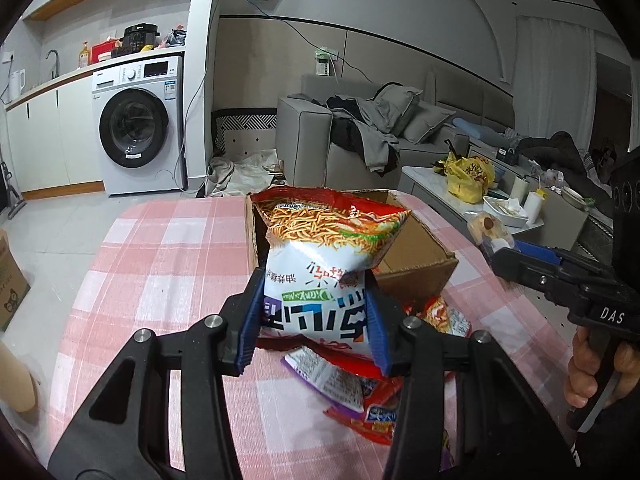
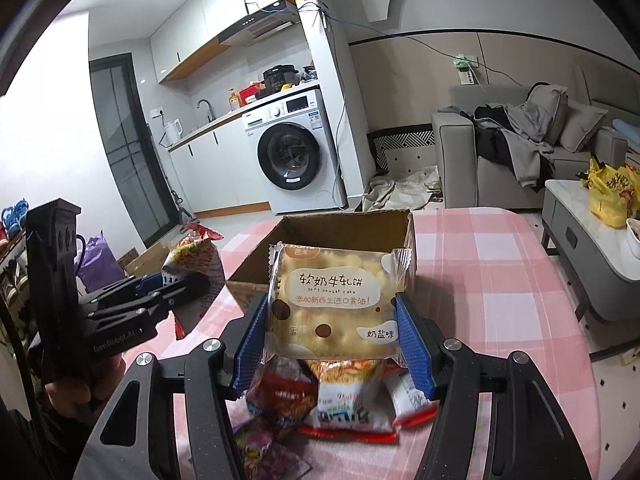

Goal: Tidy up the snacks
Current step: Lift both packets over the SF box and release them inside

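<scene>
Gripping a noodle bag (image 1: 320,280), your left gripper (image 1: 316,320) pinched its lower half — lifted above the table (image 1: 160,260), in front of the open box (image 1: 416,256). Your right gripper (image 2: 332,328) clamped a nougat-cake pack (image 2: 332,304) by both edges — raised over the snack pile (image 2: 340,396), just short of the box.

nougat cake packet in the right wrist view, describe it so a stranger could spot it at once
On the pink checked tablecloth stands an open brown cardboard box. In front of it, the right gripper holds a square clear-wrapped beige nougat cake packet between blue pads. Unlike the red and white noodle snack bags heaped below, it is pale, flat and brown-dotted.
</scene>
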Tool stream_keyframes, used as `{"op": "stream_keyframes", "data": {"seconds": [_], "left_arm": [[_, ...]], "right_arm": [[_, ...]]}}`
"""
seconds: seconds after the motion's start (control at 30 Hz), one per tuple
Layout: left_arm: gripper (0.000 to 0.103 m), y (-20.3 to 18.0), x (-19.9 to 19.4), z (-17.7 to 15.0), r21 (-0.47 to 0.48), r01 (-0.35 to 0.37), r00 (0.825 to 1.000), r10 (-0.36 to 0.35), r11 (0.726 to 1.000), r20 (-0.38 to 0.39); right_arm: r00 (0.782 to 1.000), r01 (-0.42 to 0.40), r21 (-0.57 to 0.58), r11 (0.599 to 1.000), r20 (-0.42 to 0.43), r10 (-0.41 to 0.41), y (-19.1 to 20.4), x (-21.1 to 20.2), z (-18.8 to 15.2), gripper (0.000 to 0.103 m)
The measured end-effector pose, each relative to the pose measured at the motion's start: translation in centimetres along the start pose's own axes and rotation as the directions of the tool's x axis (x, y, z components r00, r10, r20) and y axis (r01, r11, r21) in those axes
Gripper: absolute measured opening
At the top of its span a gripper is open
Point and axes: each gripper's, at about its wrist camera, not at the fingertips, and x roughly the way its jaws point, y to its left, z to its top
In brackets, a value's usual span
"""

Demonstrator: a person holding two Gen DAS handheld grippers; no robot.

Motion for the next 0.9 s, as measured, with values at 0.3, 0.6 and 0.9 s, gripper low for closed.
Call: {"op": "stream_keyframes", "data": {"seconds": [0.3, 0.6, 0.9], "left_arm": [[0.042, 0.2, 3.2, 1.4, -0.014, -0.005, 1.000, 0.004, 1.000, -0.018], [0.042, 1.2, 6.6, 2.6, -0.027, -0.025, 0.999, 0.024, 0.999, -0.029], [0.042, 1.3, 10.0, 3.4, -0.015, -0.023, 0.999, 0.022, 1.000, -0.044]], "right_arm": [[1.000, 0.006, 0.027, 1.000, -0.007, -0.006, -1.0, 2.8, 1.9, 0.062], [0.999, -0.008, 0.056, 0.998, -0.034, 0.010, -1.3, 6.2, 2.5, 0.062], [0.998, -0.018, 0.072, 0.997, -0.066, 0.022, -1.4, 9.6, 2.9, 0.062]]}}
